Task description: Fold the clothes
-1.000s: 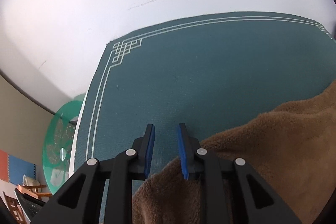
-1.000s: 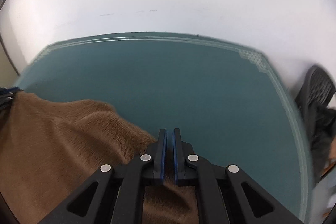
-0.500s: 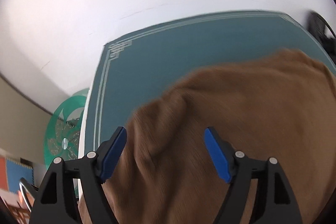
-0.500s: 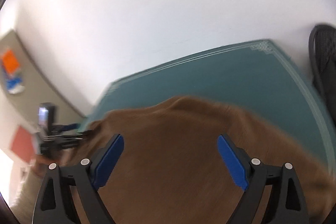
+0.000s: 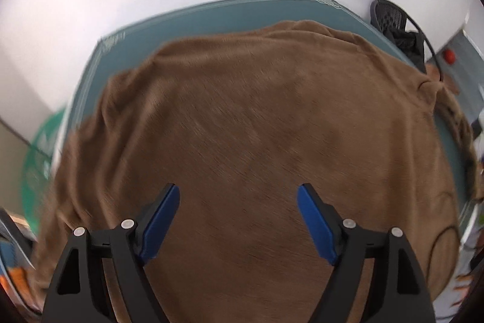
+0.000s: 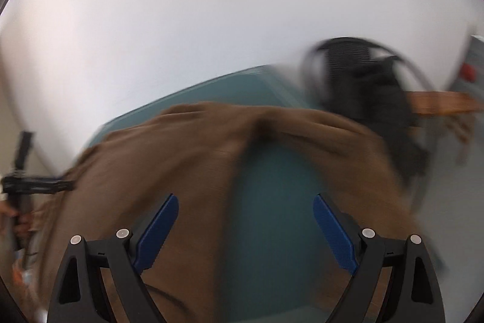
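Left gripper (image 5: 237, 224) hangs right over the brown sweater (image 5: 257, 126), blue pads spread and opening a touch more, nothing pinched between them. That sweater fills the middle and lower frame of the left view, spread wide across the teal mat (image 5: 211, 17), its long axis running left to right. Right gripper (image 6: 245, 227) has its pads wide apart too, empty, bare mat showing between them; in its blurred view the sweater (image 6: 169, 159) lies up and to the left, with a sleeve trailing toward the right. So the left hand looks nearer the body of the cloth. Both point steeply downward; a black chair (image 6: 369, 87) sits upper right.
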`<state>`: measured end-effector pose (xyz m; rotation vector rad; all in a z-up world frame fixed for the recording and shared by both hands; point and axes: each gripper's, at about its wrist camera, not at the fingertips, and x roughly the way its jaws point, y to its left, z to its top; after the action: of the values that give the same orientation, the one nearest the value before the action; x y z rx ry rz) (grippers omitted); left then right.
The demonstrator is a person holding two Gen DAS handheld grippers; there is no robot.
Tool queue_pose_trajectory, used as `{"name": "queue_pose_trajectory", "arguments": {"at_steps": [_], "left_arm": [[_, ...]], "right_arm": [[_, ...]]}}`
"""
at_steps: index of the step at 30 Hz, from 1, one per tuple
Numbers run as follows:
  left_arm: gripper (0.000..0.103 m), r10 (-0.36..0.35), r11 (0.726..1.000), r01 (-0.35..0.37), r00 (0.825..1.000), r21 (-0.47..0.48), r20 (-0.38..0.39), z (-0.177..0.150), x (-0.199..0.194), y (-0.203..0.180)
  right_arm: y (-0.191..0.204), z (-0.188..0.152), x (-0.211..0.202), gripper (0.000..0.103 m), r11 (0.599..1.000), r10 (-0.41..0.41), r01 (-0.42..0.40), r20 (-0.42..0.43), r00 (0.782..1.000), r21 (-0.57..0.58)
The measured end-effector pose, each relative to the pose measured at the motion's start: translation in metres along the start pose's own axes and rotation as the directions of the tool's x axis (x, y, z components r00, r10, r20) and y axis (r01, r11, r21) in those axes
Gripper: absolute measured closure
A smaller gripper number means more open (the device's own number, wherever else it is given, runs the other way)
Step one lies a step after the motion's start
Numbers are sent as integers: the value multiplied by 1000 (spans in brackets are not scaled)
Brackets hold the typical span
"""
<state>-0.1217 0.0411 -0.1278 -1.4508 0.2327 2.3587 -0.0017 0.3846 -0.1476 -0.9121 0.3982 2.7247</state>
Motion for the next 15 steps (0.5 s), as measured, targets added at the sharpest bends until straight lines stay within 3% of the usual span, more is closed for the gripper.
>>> {"name": "queue_pose_trajectory", "arguments": {"at_steps": [4, 12, 15], "left_arm": [[20, -46, 994, 42, 999, -102, -30, -13, 16, -1], [20, 52, 992, -53, 998, -118, -19, -31, 25, -7], [19, 61, 991, -62, 998, -118, -8, -38, 26, -6]], "right_arm": [[-26, -23, -19, 10, 994, -106, 106, -20, 994, 1], [-27, -36, 2, 11, 993, -108, 104, -99, 989, -46], [-25, -44, 12, 12, 985, -157, 147, -120, 980, -92]]}}
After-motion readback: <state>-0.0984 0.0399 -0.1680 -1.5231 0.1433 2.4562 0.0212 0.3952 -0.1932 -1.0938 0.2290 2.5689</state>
